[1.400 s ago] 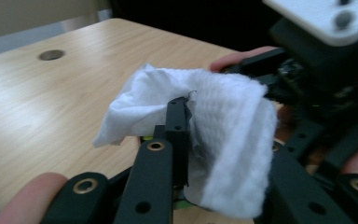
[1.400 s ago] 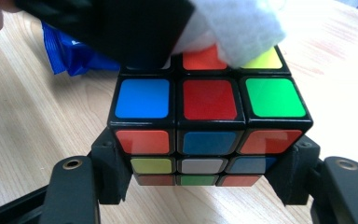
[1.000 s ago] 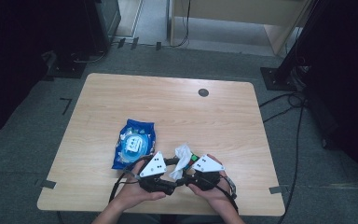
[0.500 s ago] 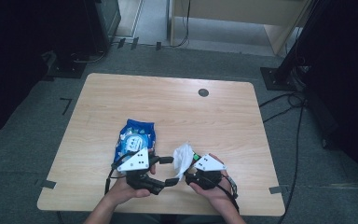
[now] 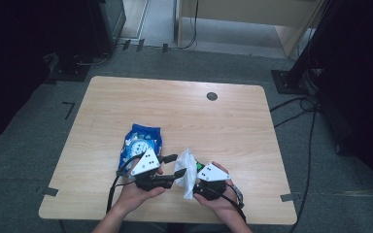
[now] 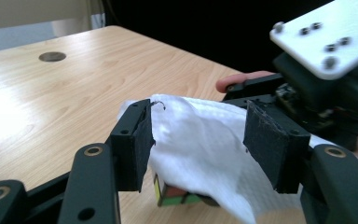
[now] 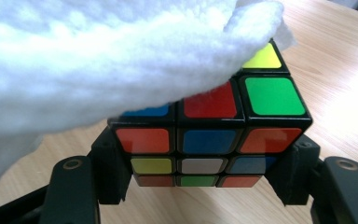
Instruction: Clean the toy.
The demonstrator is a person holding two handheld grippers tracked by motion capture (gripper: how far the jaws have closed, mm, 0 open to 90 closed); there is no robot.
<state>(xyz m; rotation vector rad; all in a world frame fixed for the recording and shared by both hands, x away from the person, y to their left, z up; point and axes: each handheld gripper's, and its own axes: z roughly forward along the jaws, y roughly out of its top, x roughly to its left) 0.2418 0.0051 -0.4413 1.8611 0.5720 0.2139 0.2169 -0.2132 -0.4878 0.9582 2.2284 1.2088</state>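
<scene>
Cube (image 7: 205,140): clenched in right tongs (image 7: 200,179), near desk's (image 5: 223,121) front edge, top hidden.
Wipe (image 6: 205,140): draped over cube.
Left tongs (image 6: 209,140): just closing around wipe, seemingly not yet pressing.

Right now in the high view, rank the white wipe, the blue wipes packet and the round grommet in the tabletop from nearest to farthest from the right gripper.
1. White wipe, draped over the cube that the right gripper holds.
2. Blue wipes packet, off to the left, beyond the left gripper.
3. Round grommet, near the table's far edge.
</scene>
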